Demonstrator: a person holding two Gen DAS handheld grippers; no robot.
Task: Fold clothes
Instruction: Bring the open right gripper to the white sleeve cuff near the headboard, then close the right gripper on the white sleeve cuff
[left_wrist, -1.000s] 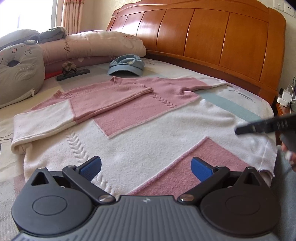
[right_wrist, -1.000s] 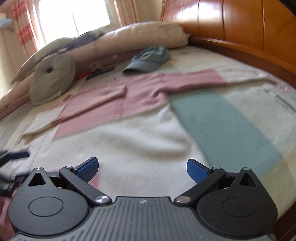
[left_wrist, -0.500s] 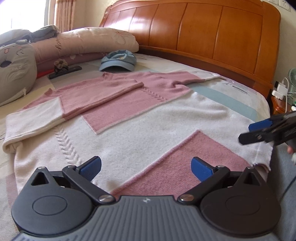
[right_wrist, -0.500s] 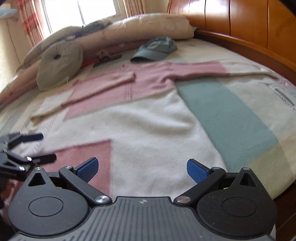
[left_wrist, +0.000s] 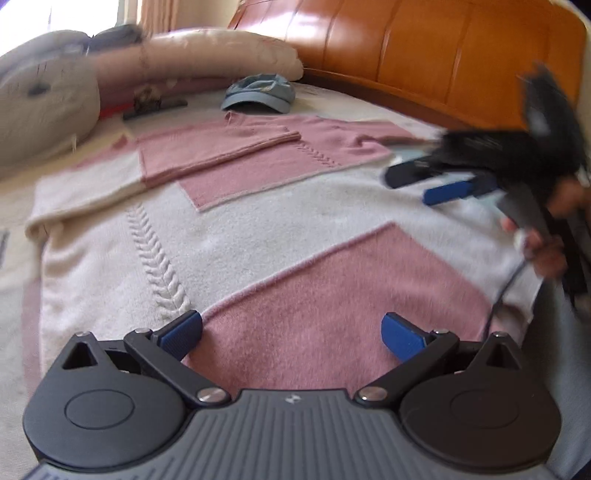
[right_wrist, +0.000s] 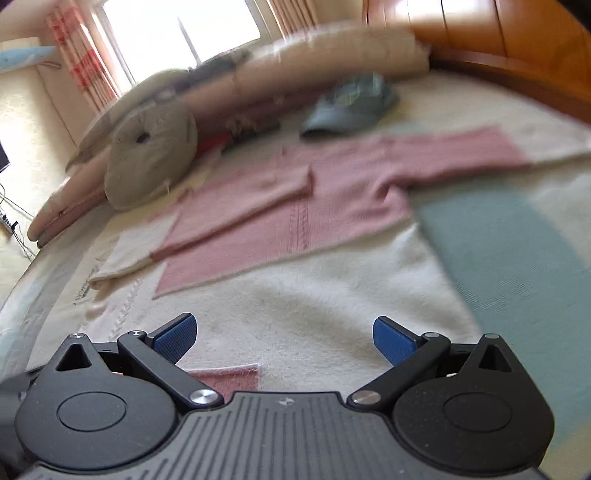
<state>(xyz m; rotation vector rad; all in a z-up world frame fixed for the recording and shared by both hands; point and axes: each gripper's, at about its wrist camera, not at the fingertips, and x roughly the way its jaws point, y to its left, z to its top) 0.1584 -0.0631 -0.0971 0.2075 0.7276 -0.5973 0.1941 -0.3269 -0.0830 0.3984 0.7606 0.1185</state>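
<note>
Left gripper sits low over the sweater's hem, blue pads spread wide and gripping nothing. Pink-and-cream sweater lies flat on the bed, one sleeve folded across the chest. Over on the right edge, the right gripper hangs blurred above the sweater's side, fingers parted, a hand on its handle. Blue cap near the wooden headboard, pillows alongside.

Right wrist view: right gripper wide apart, nothing between the pads, over the cream body of the sweater. Its other sleeve stretches out toward the headboard. Round grey cushion at the left.
</note>
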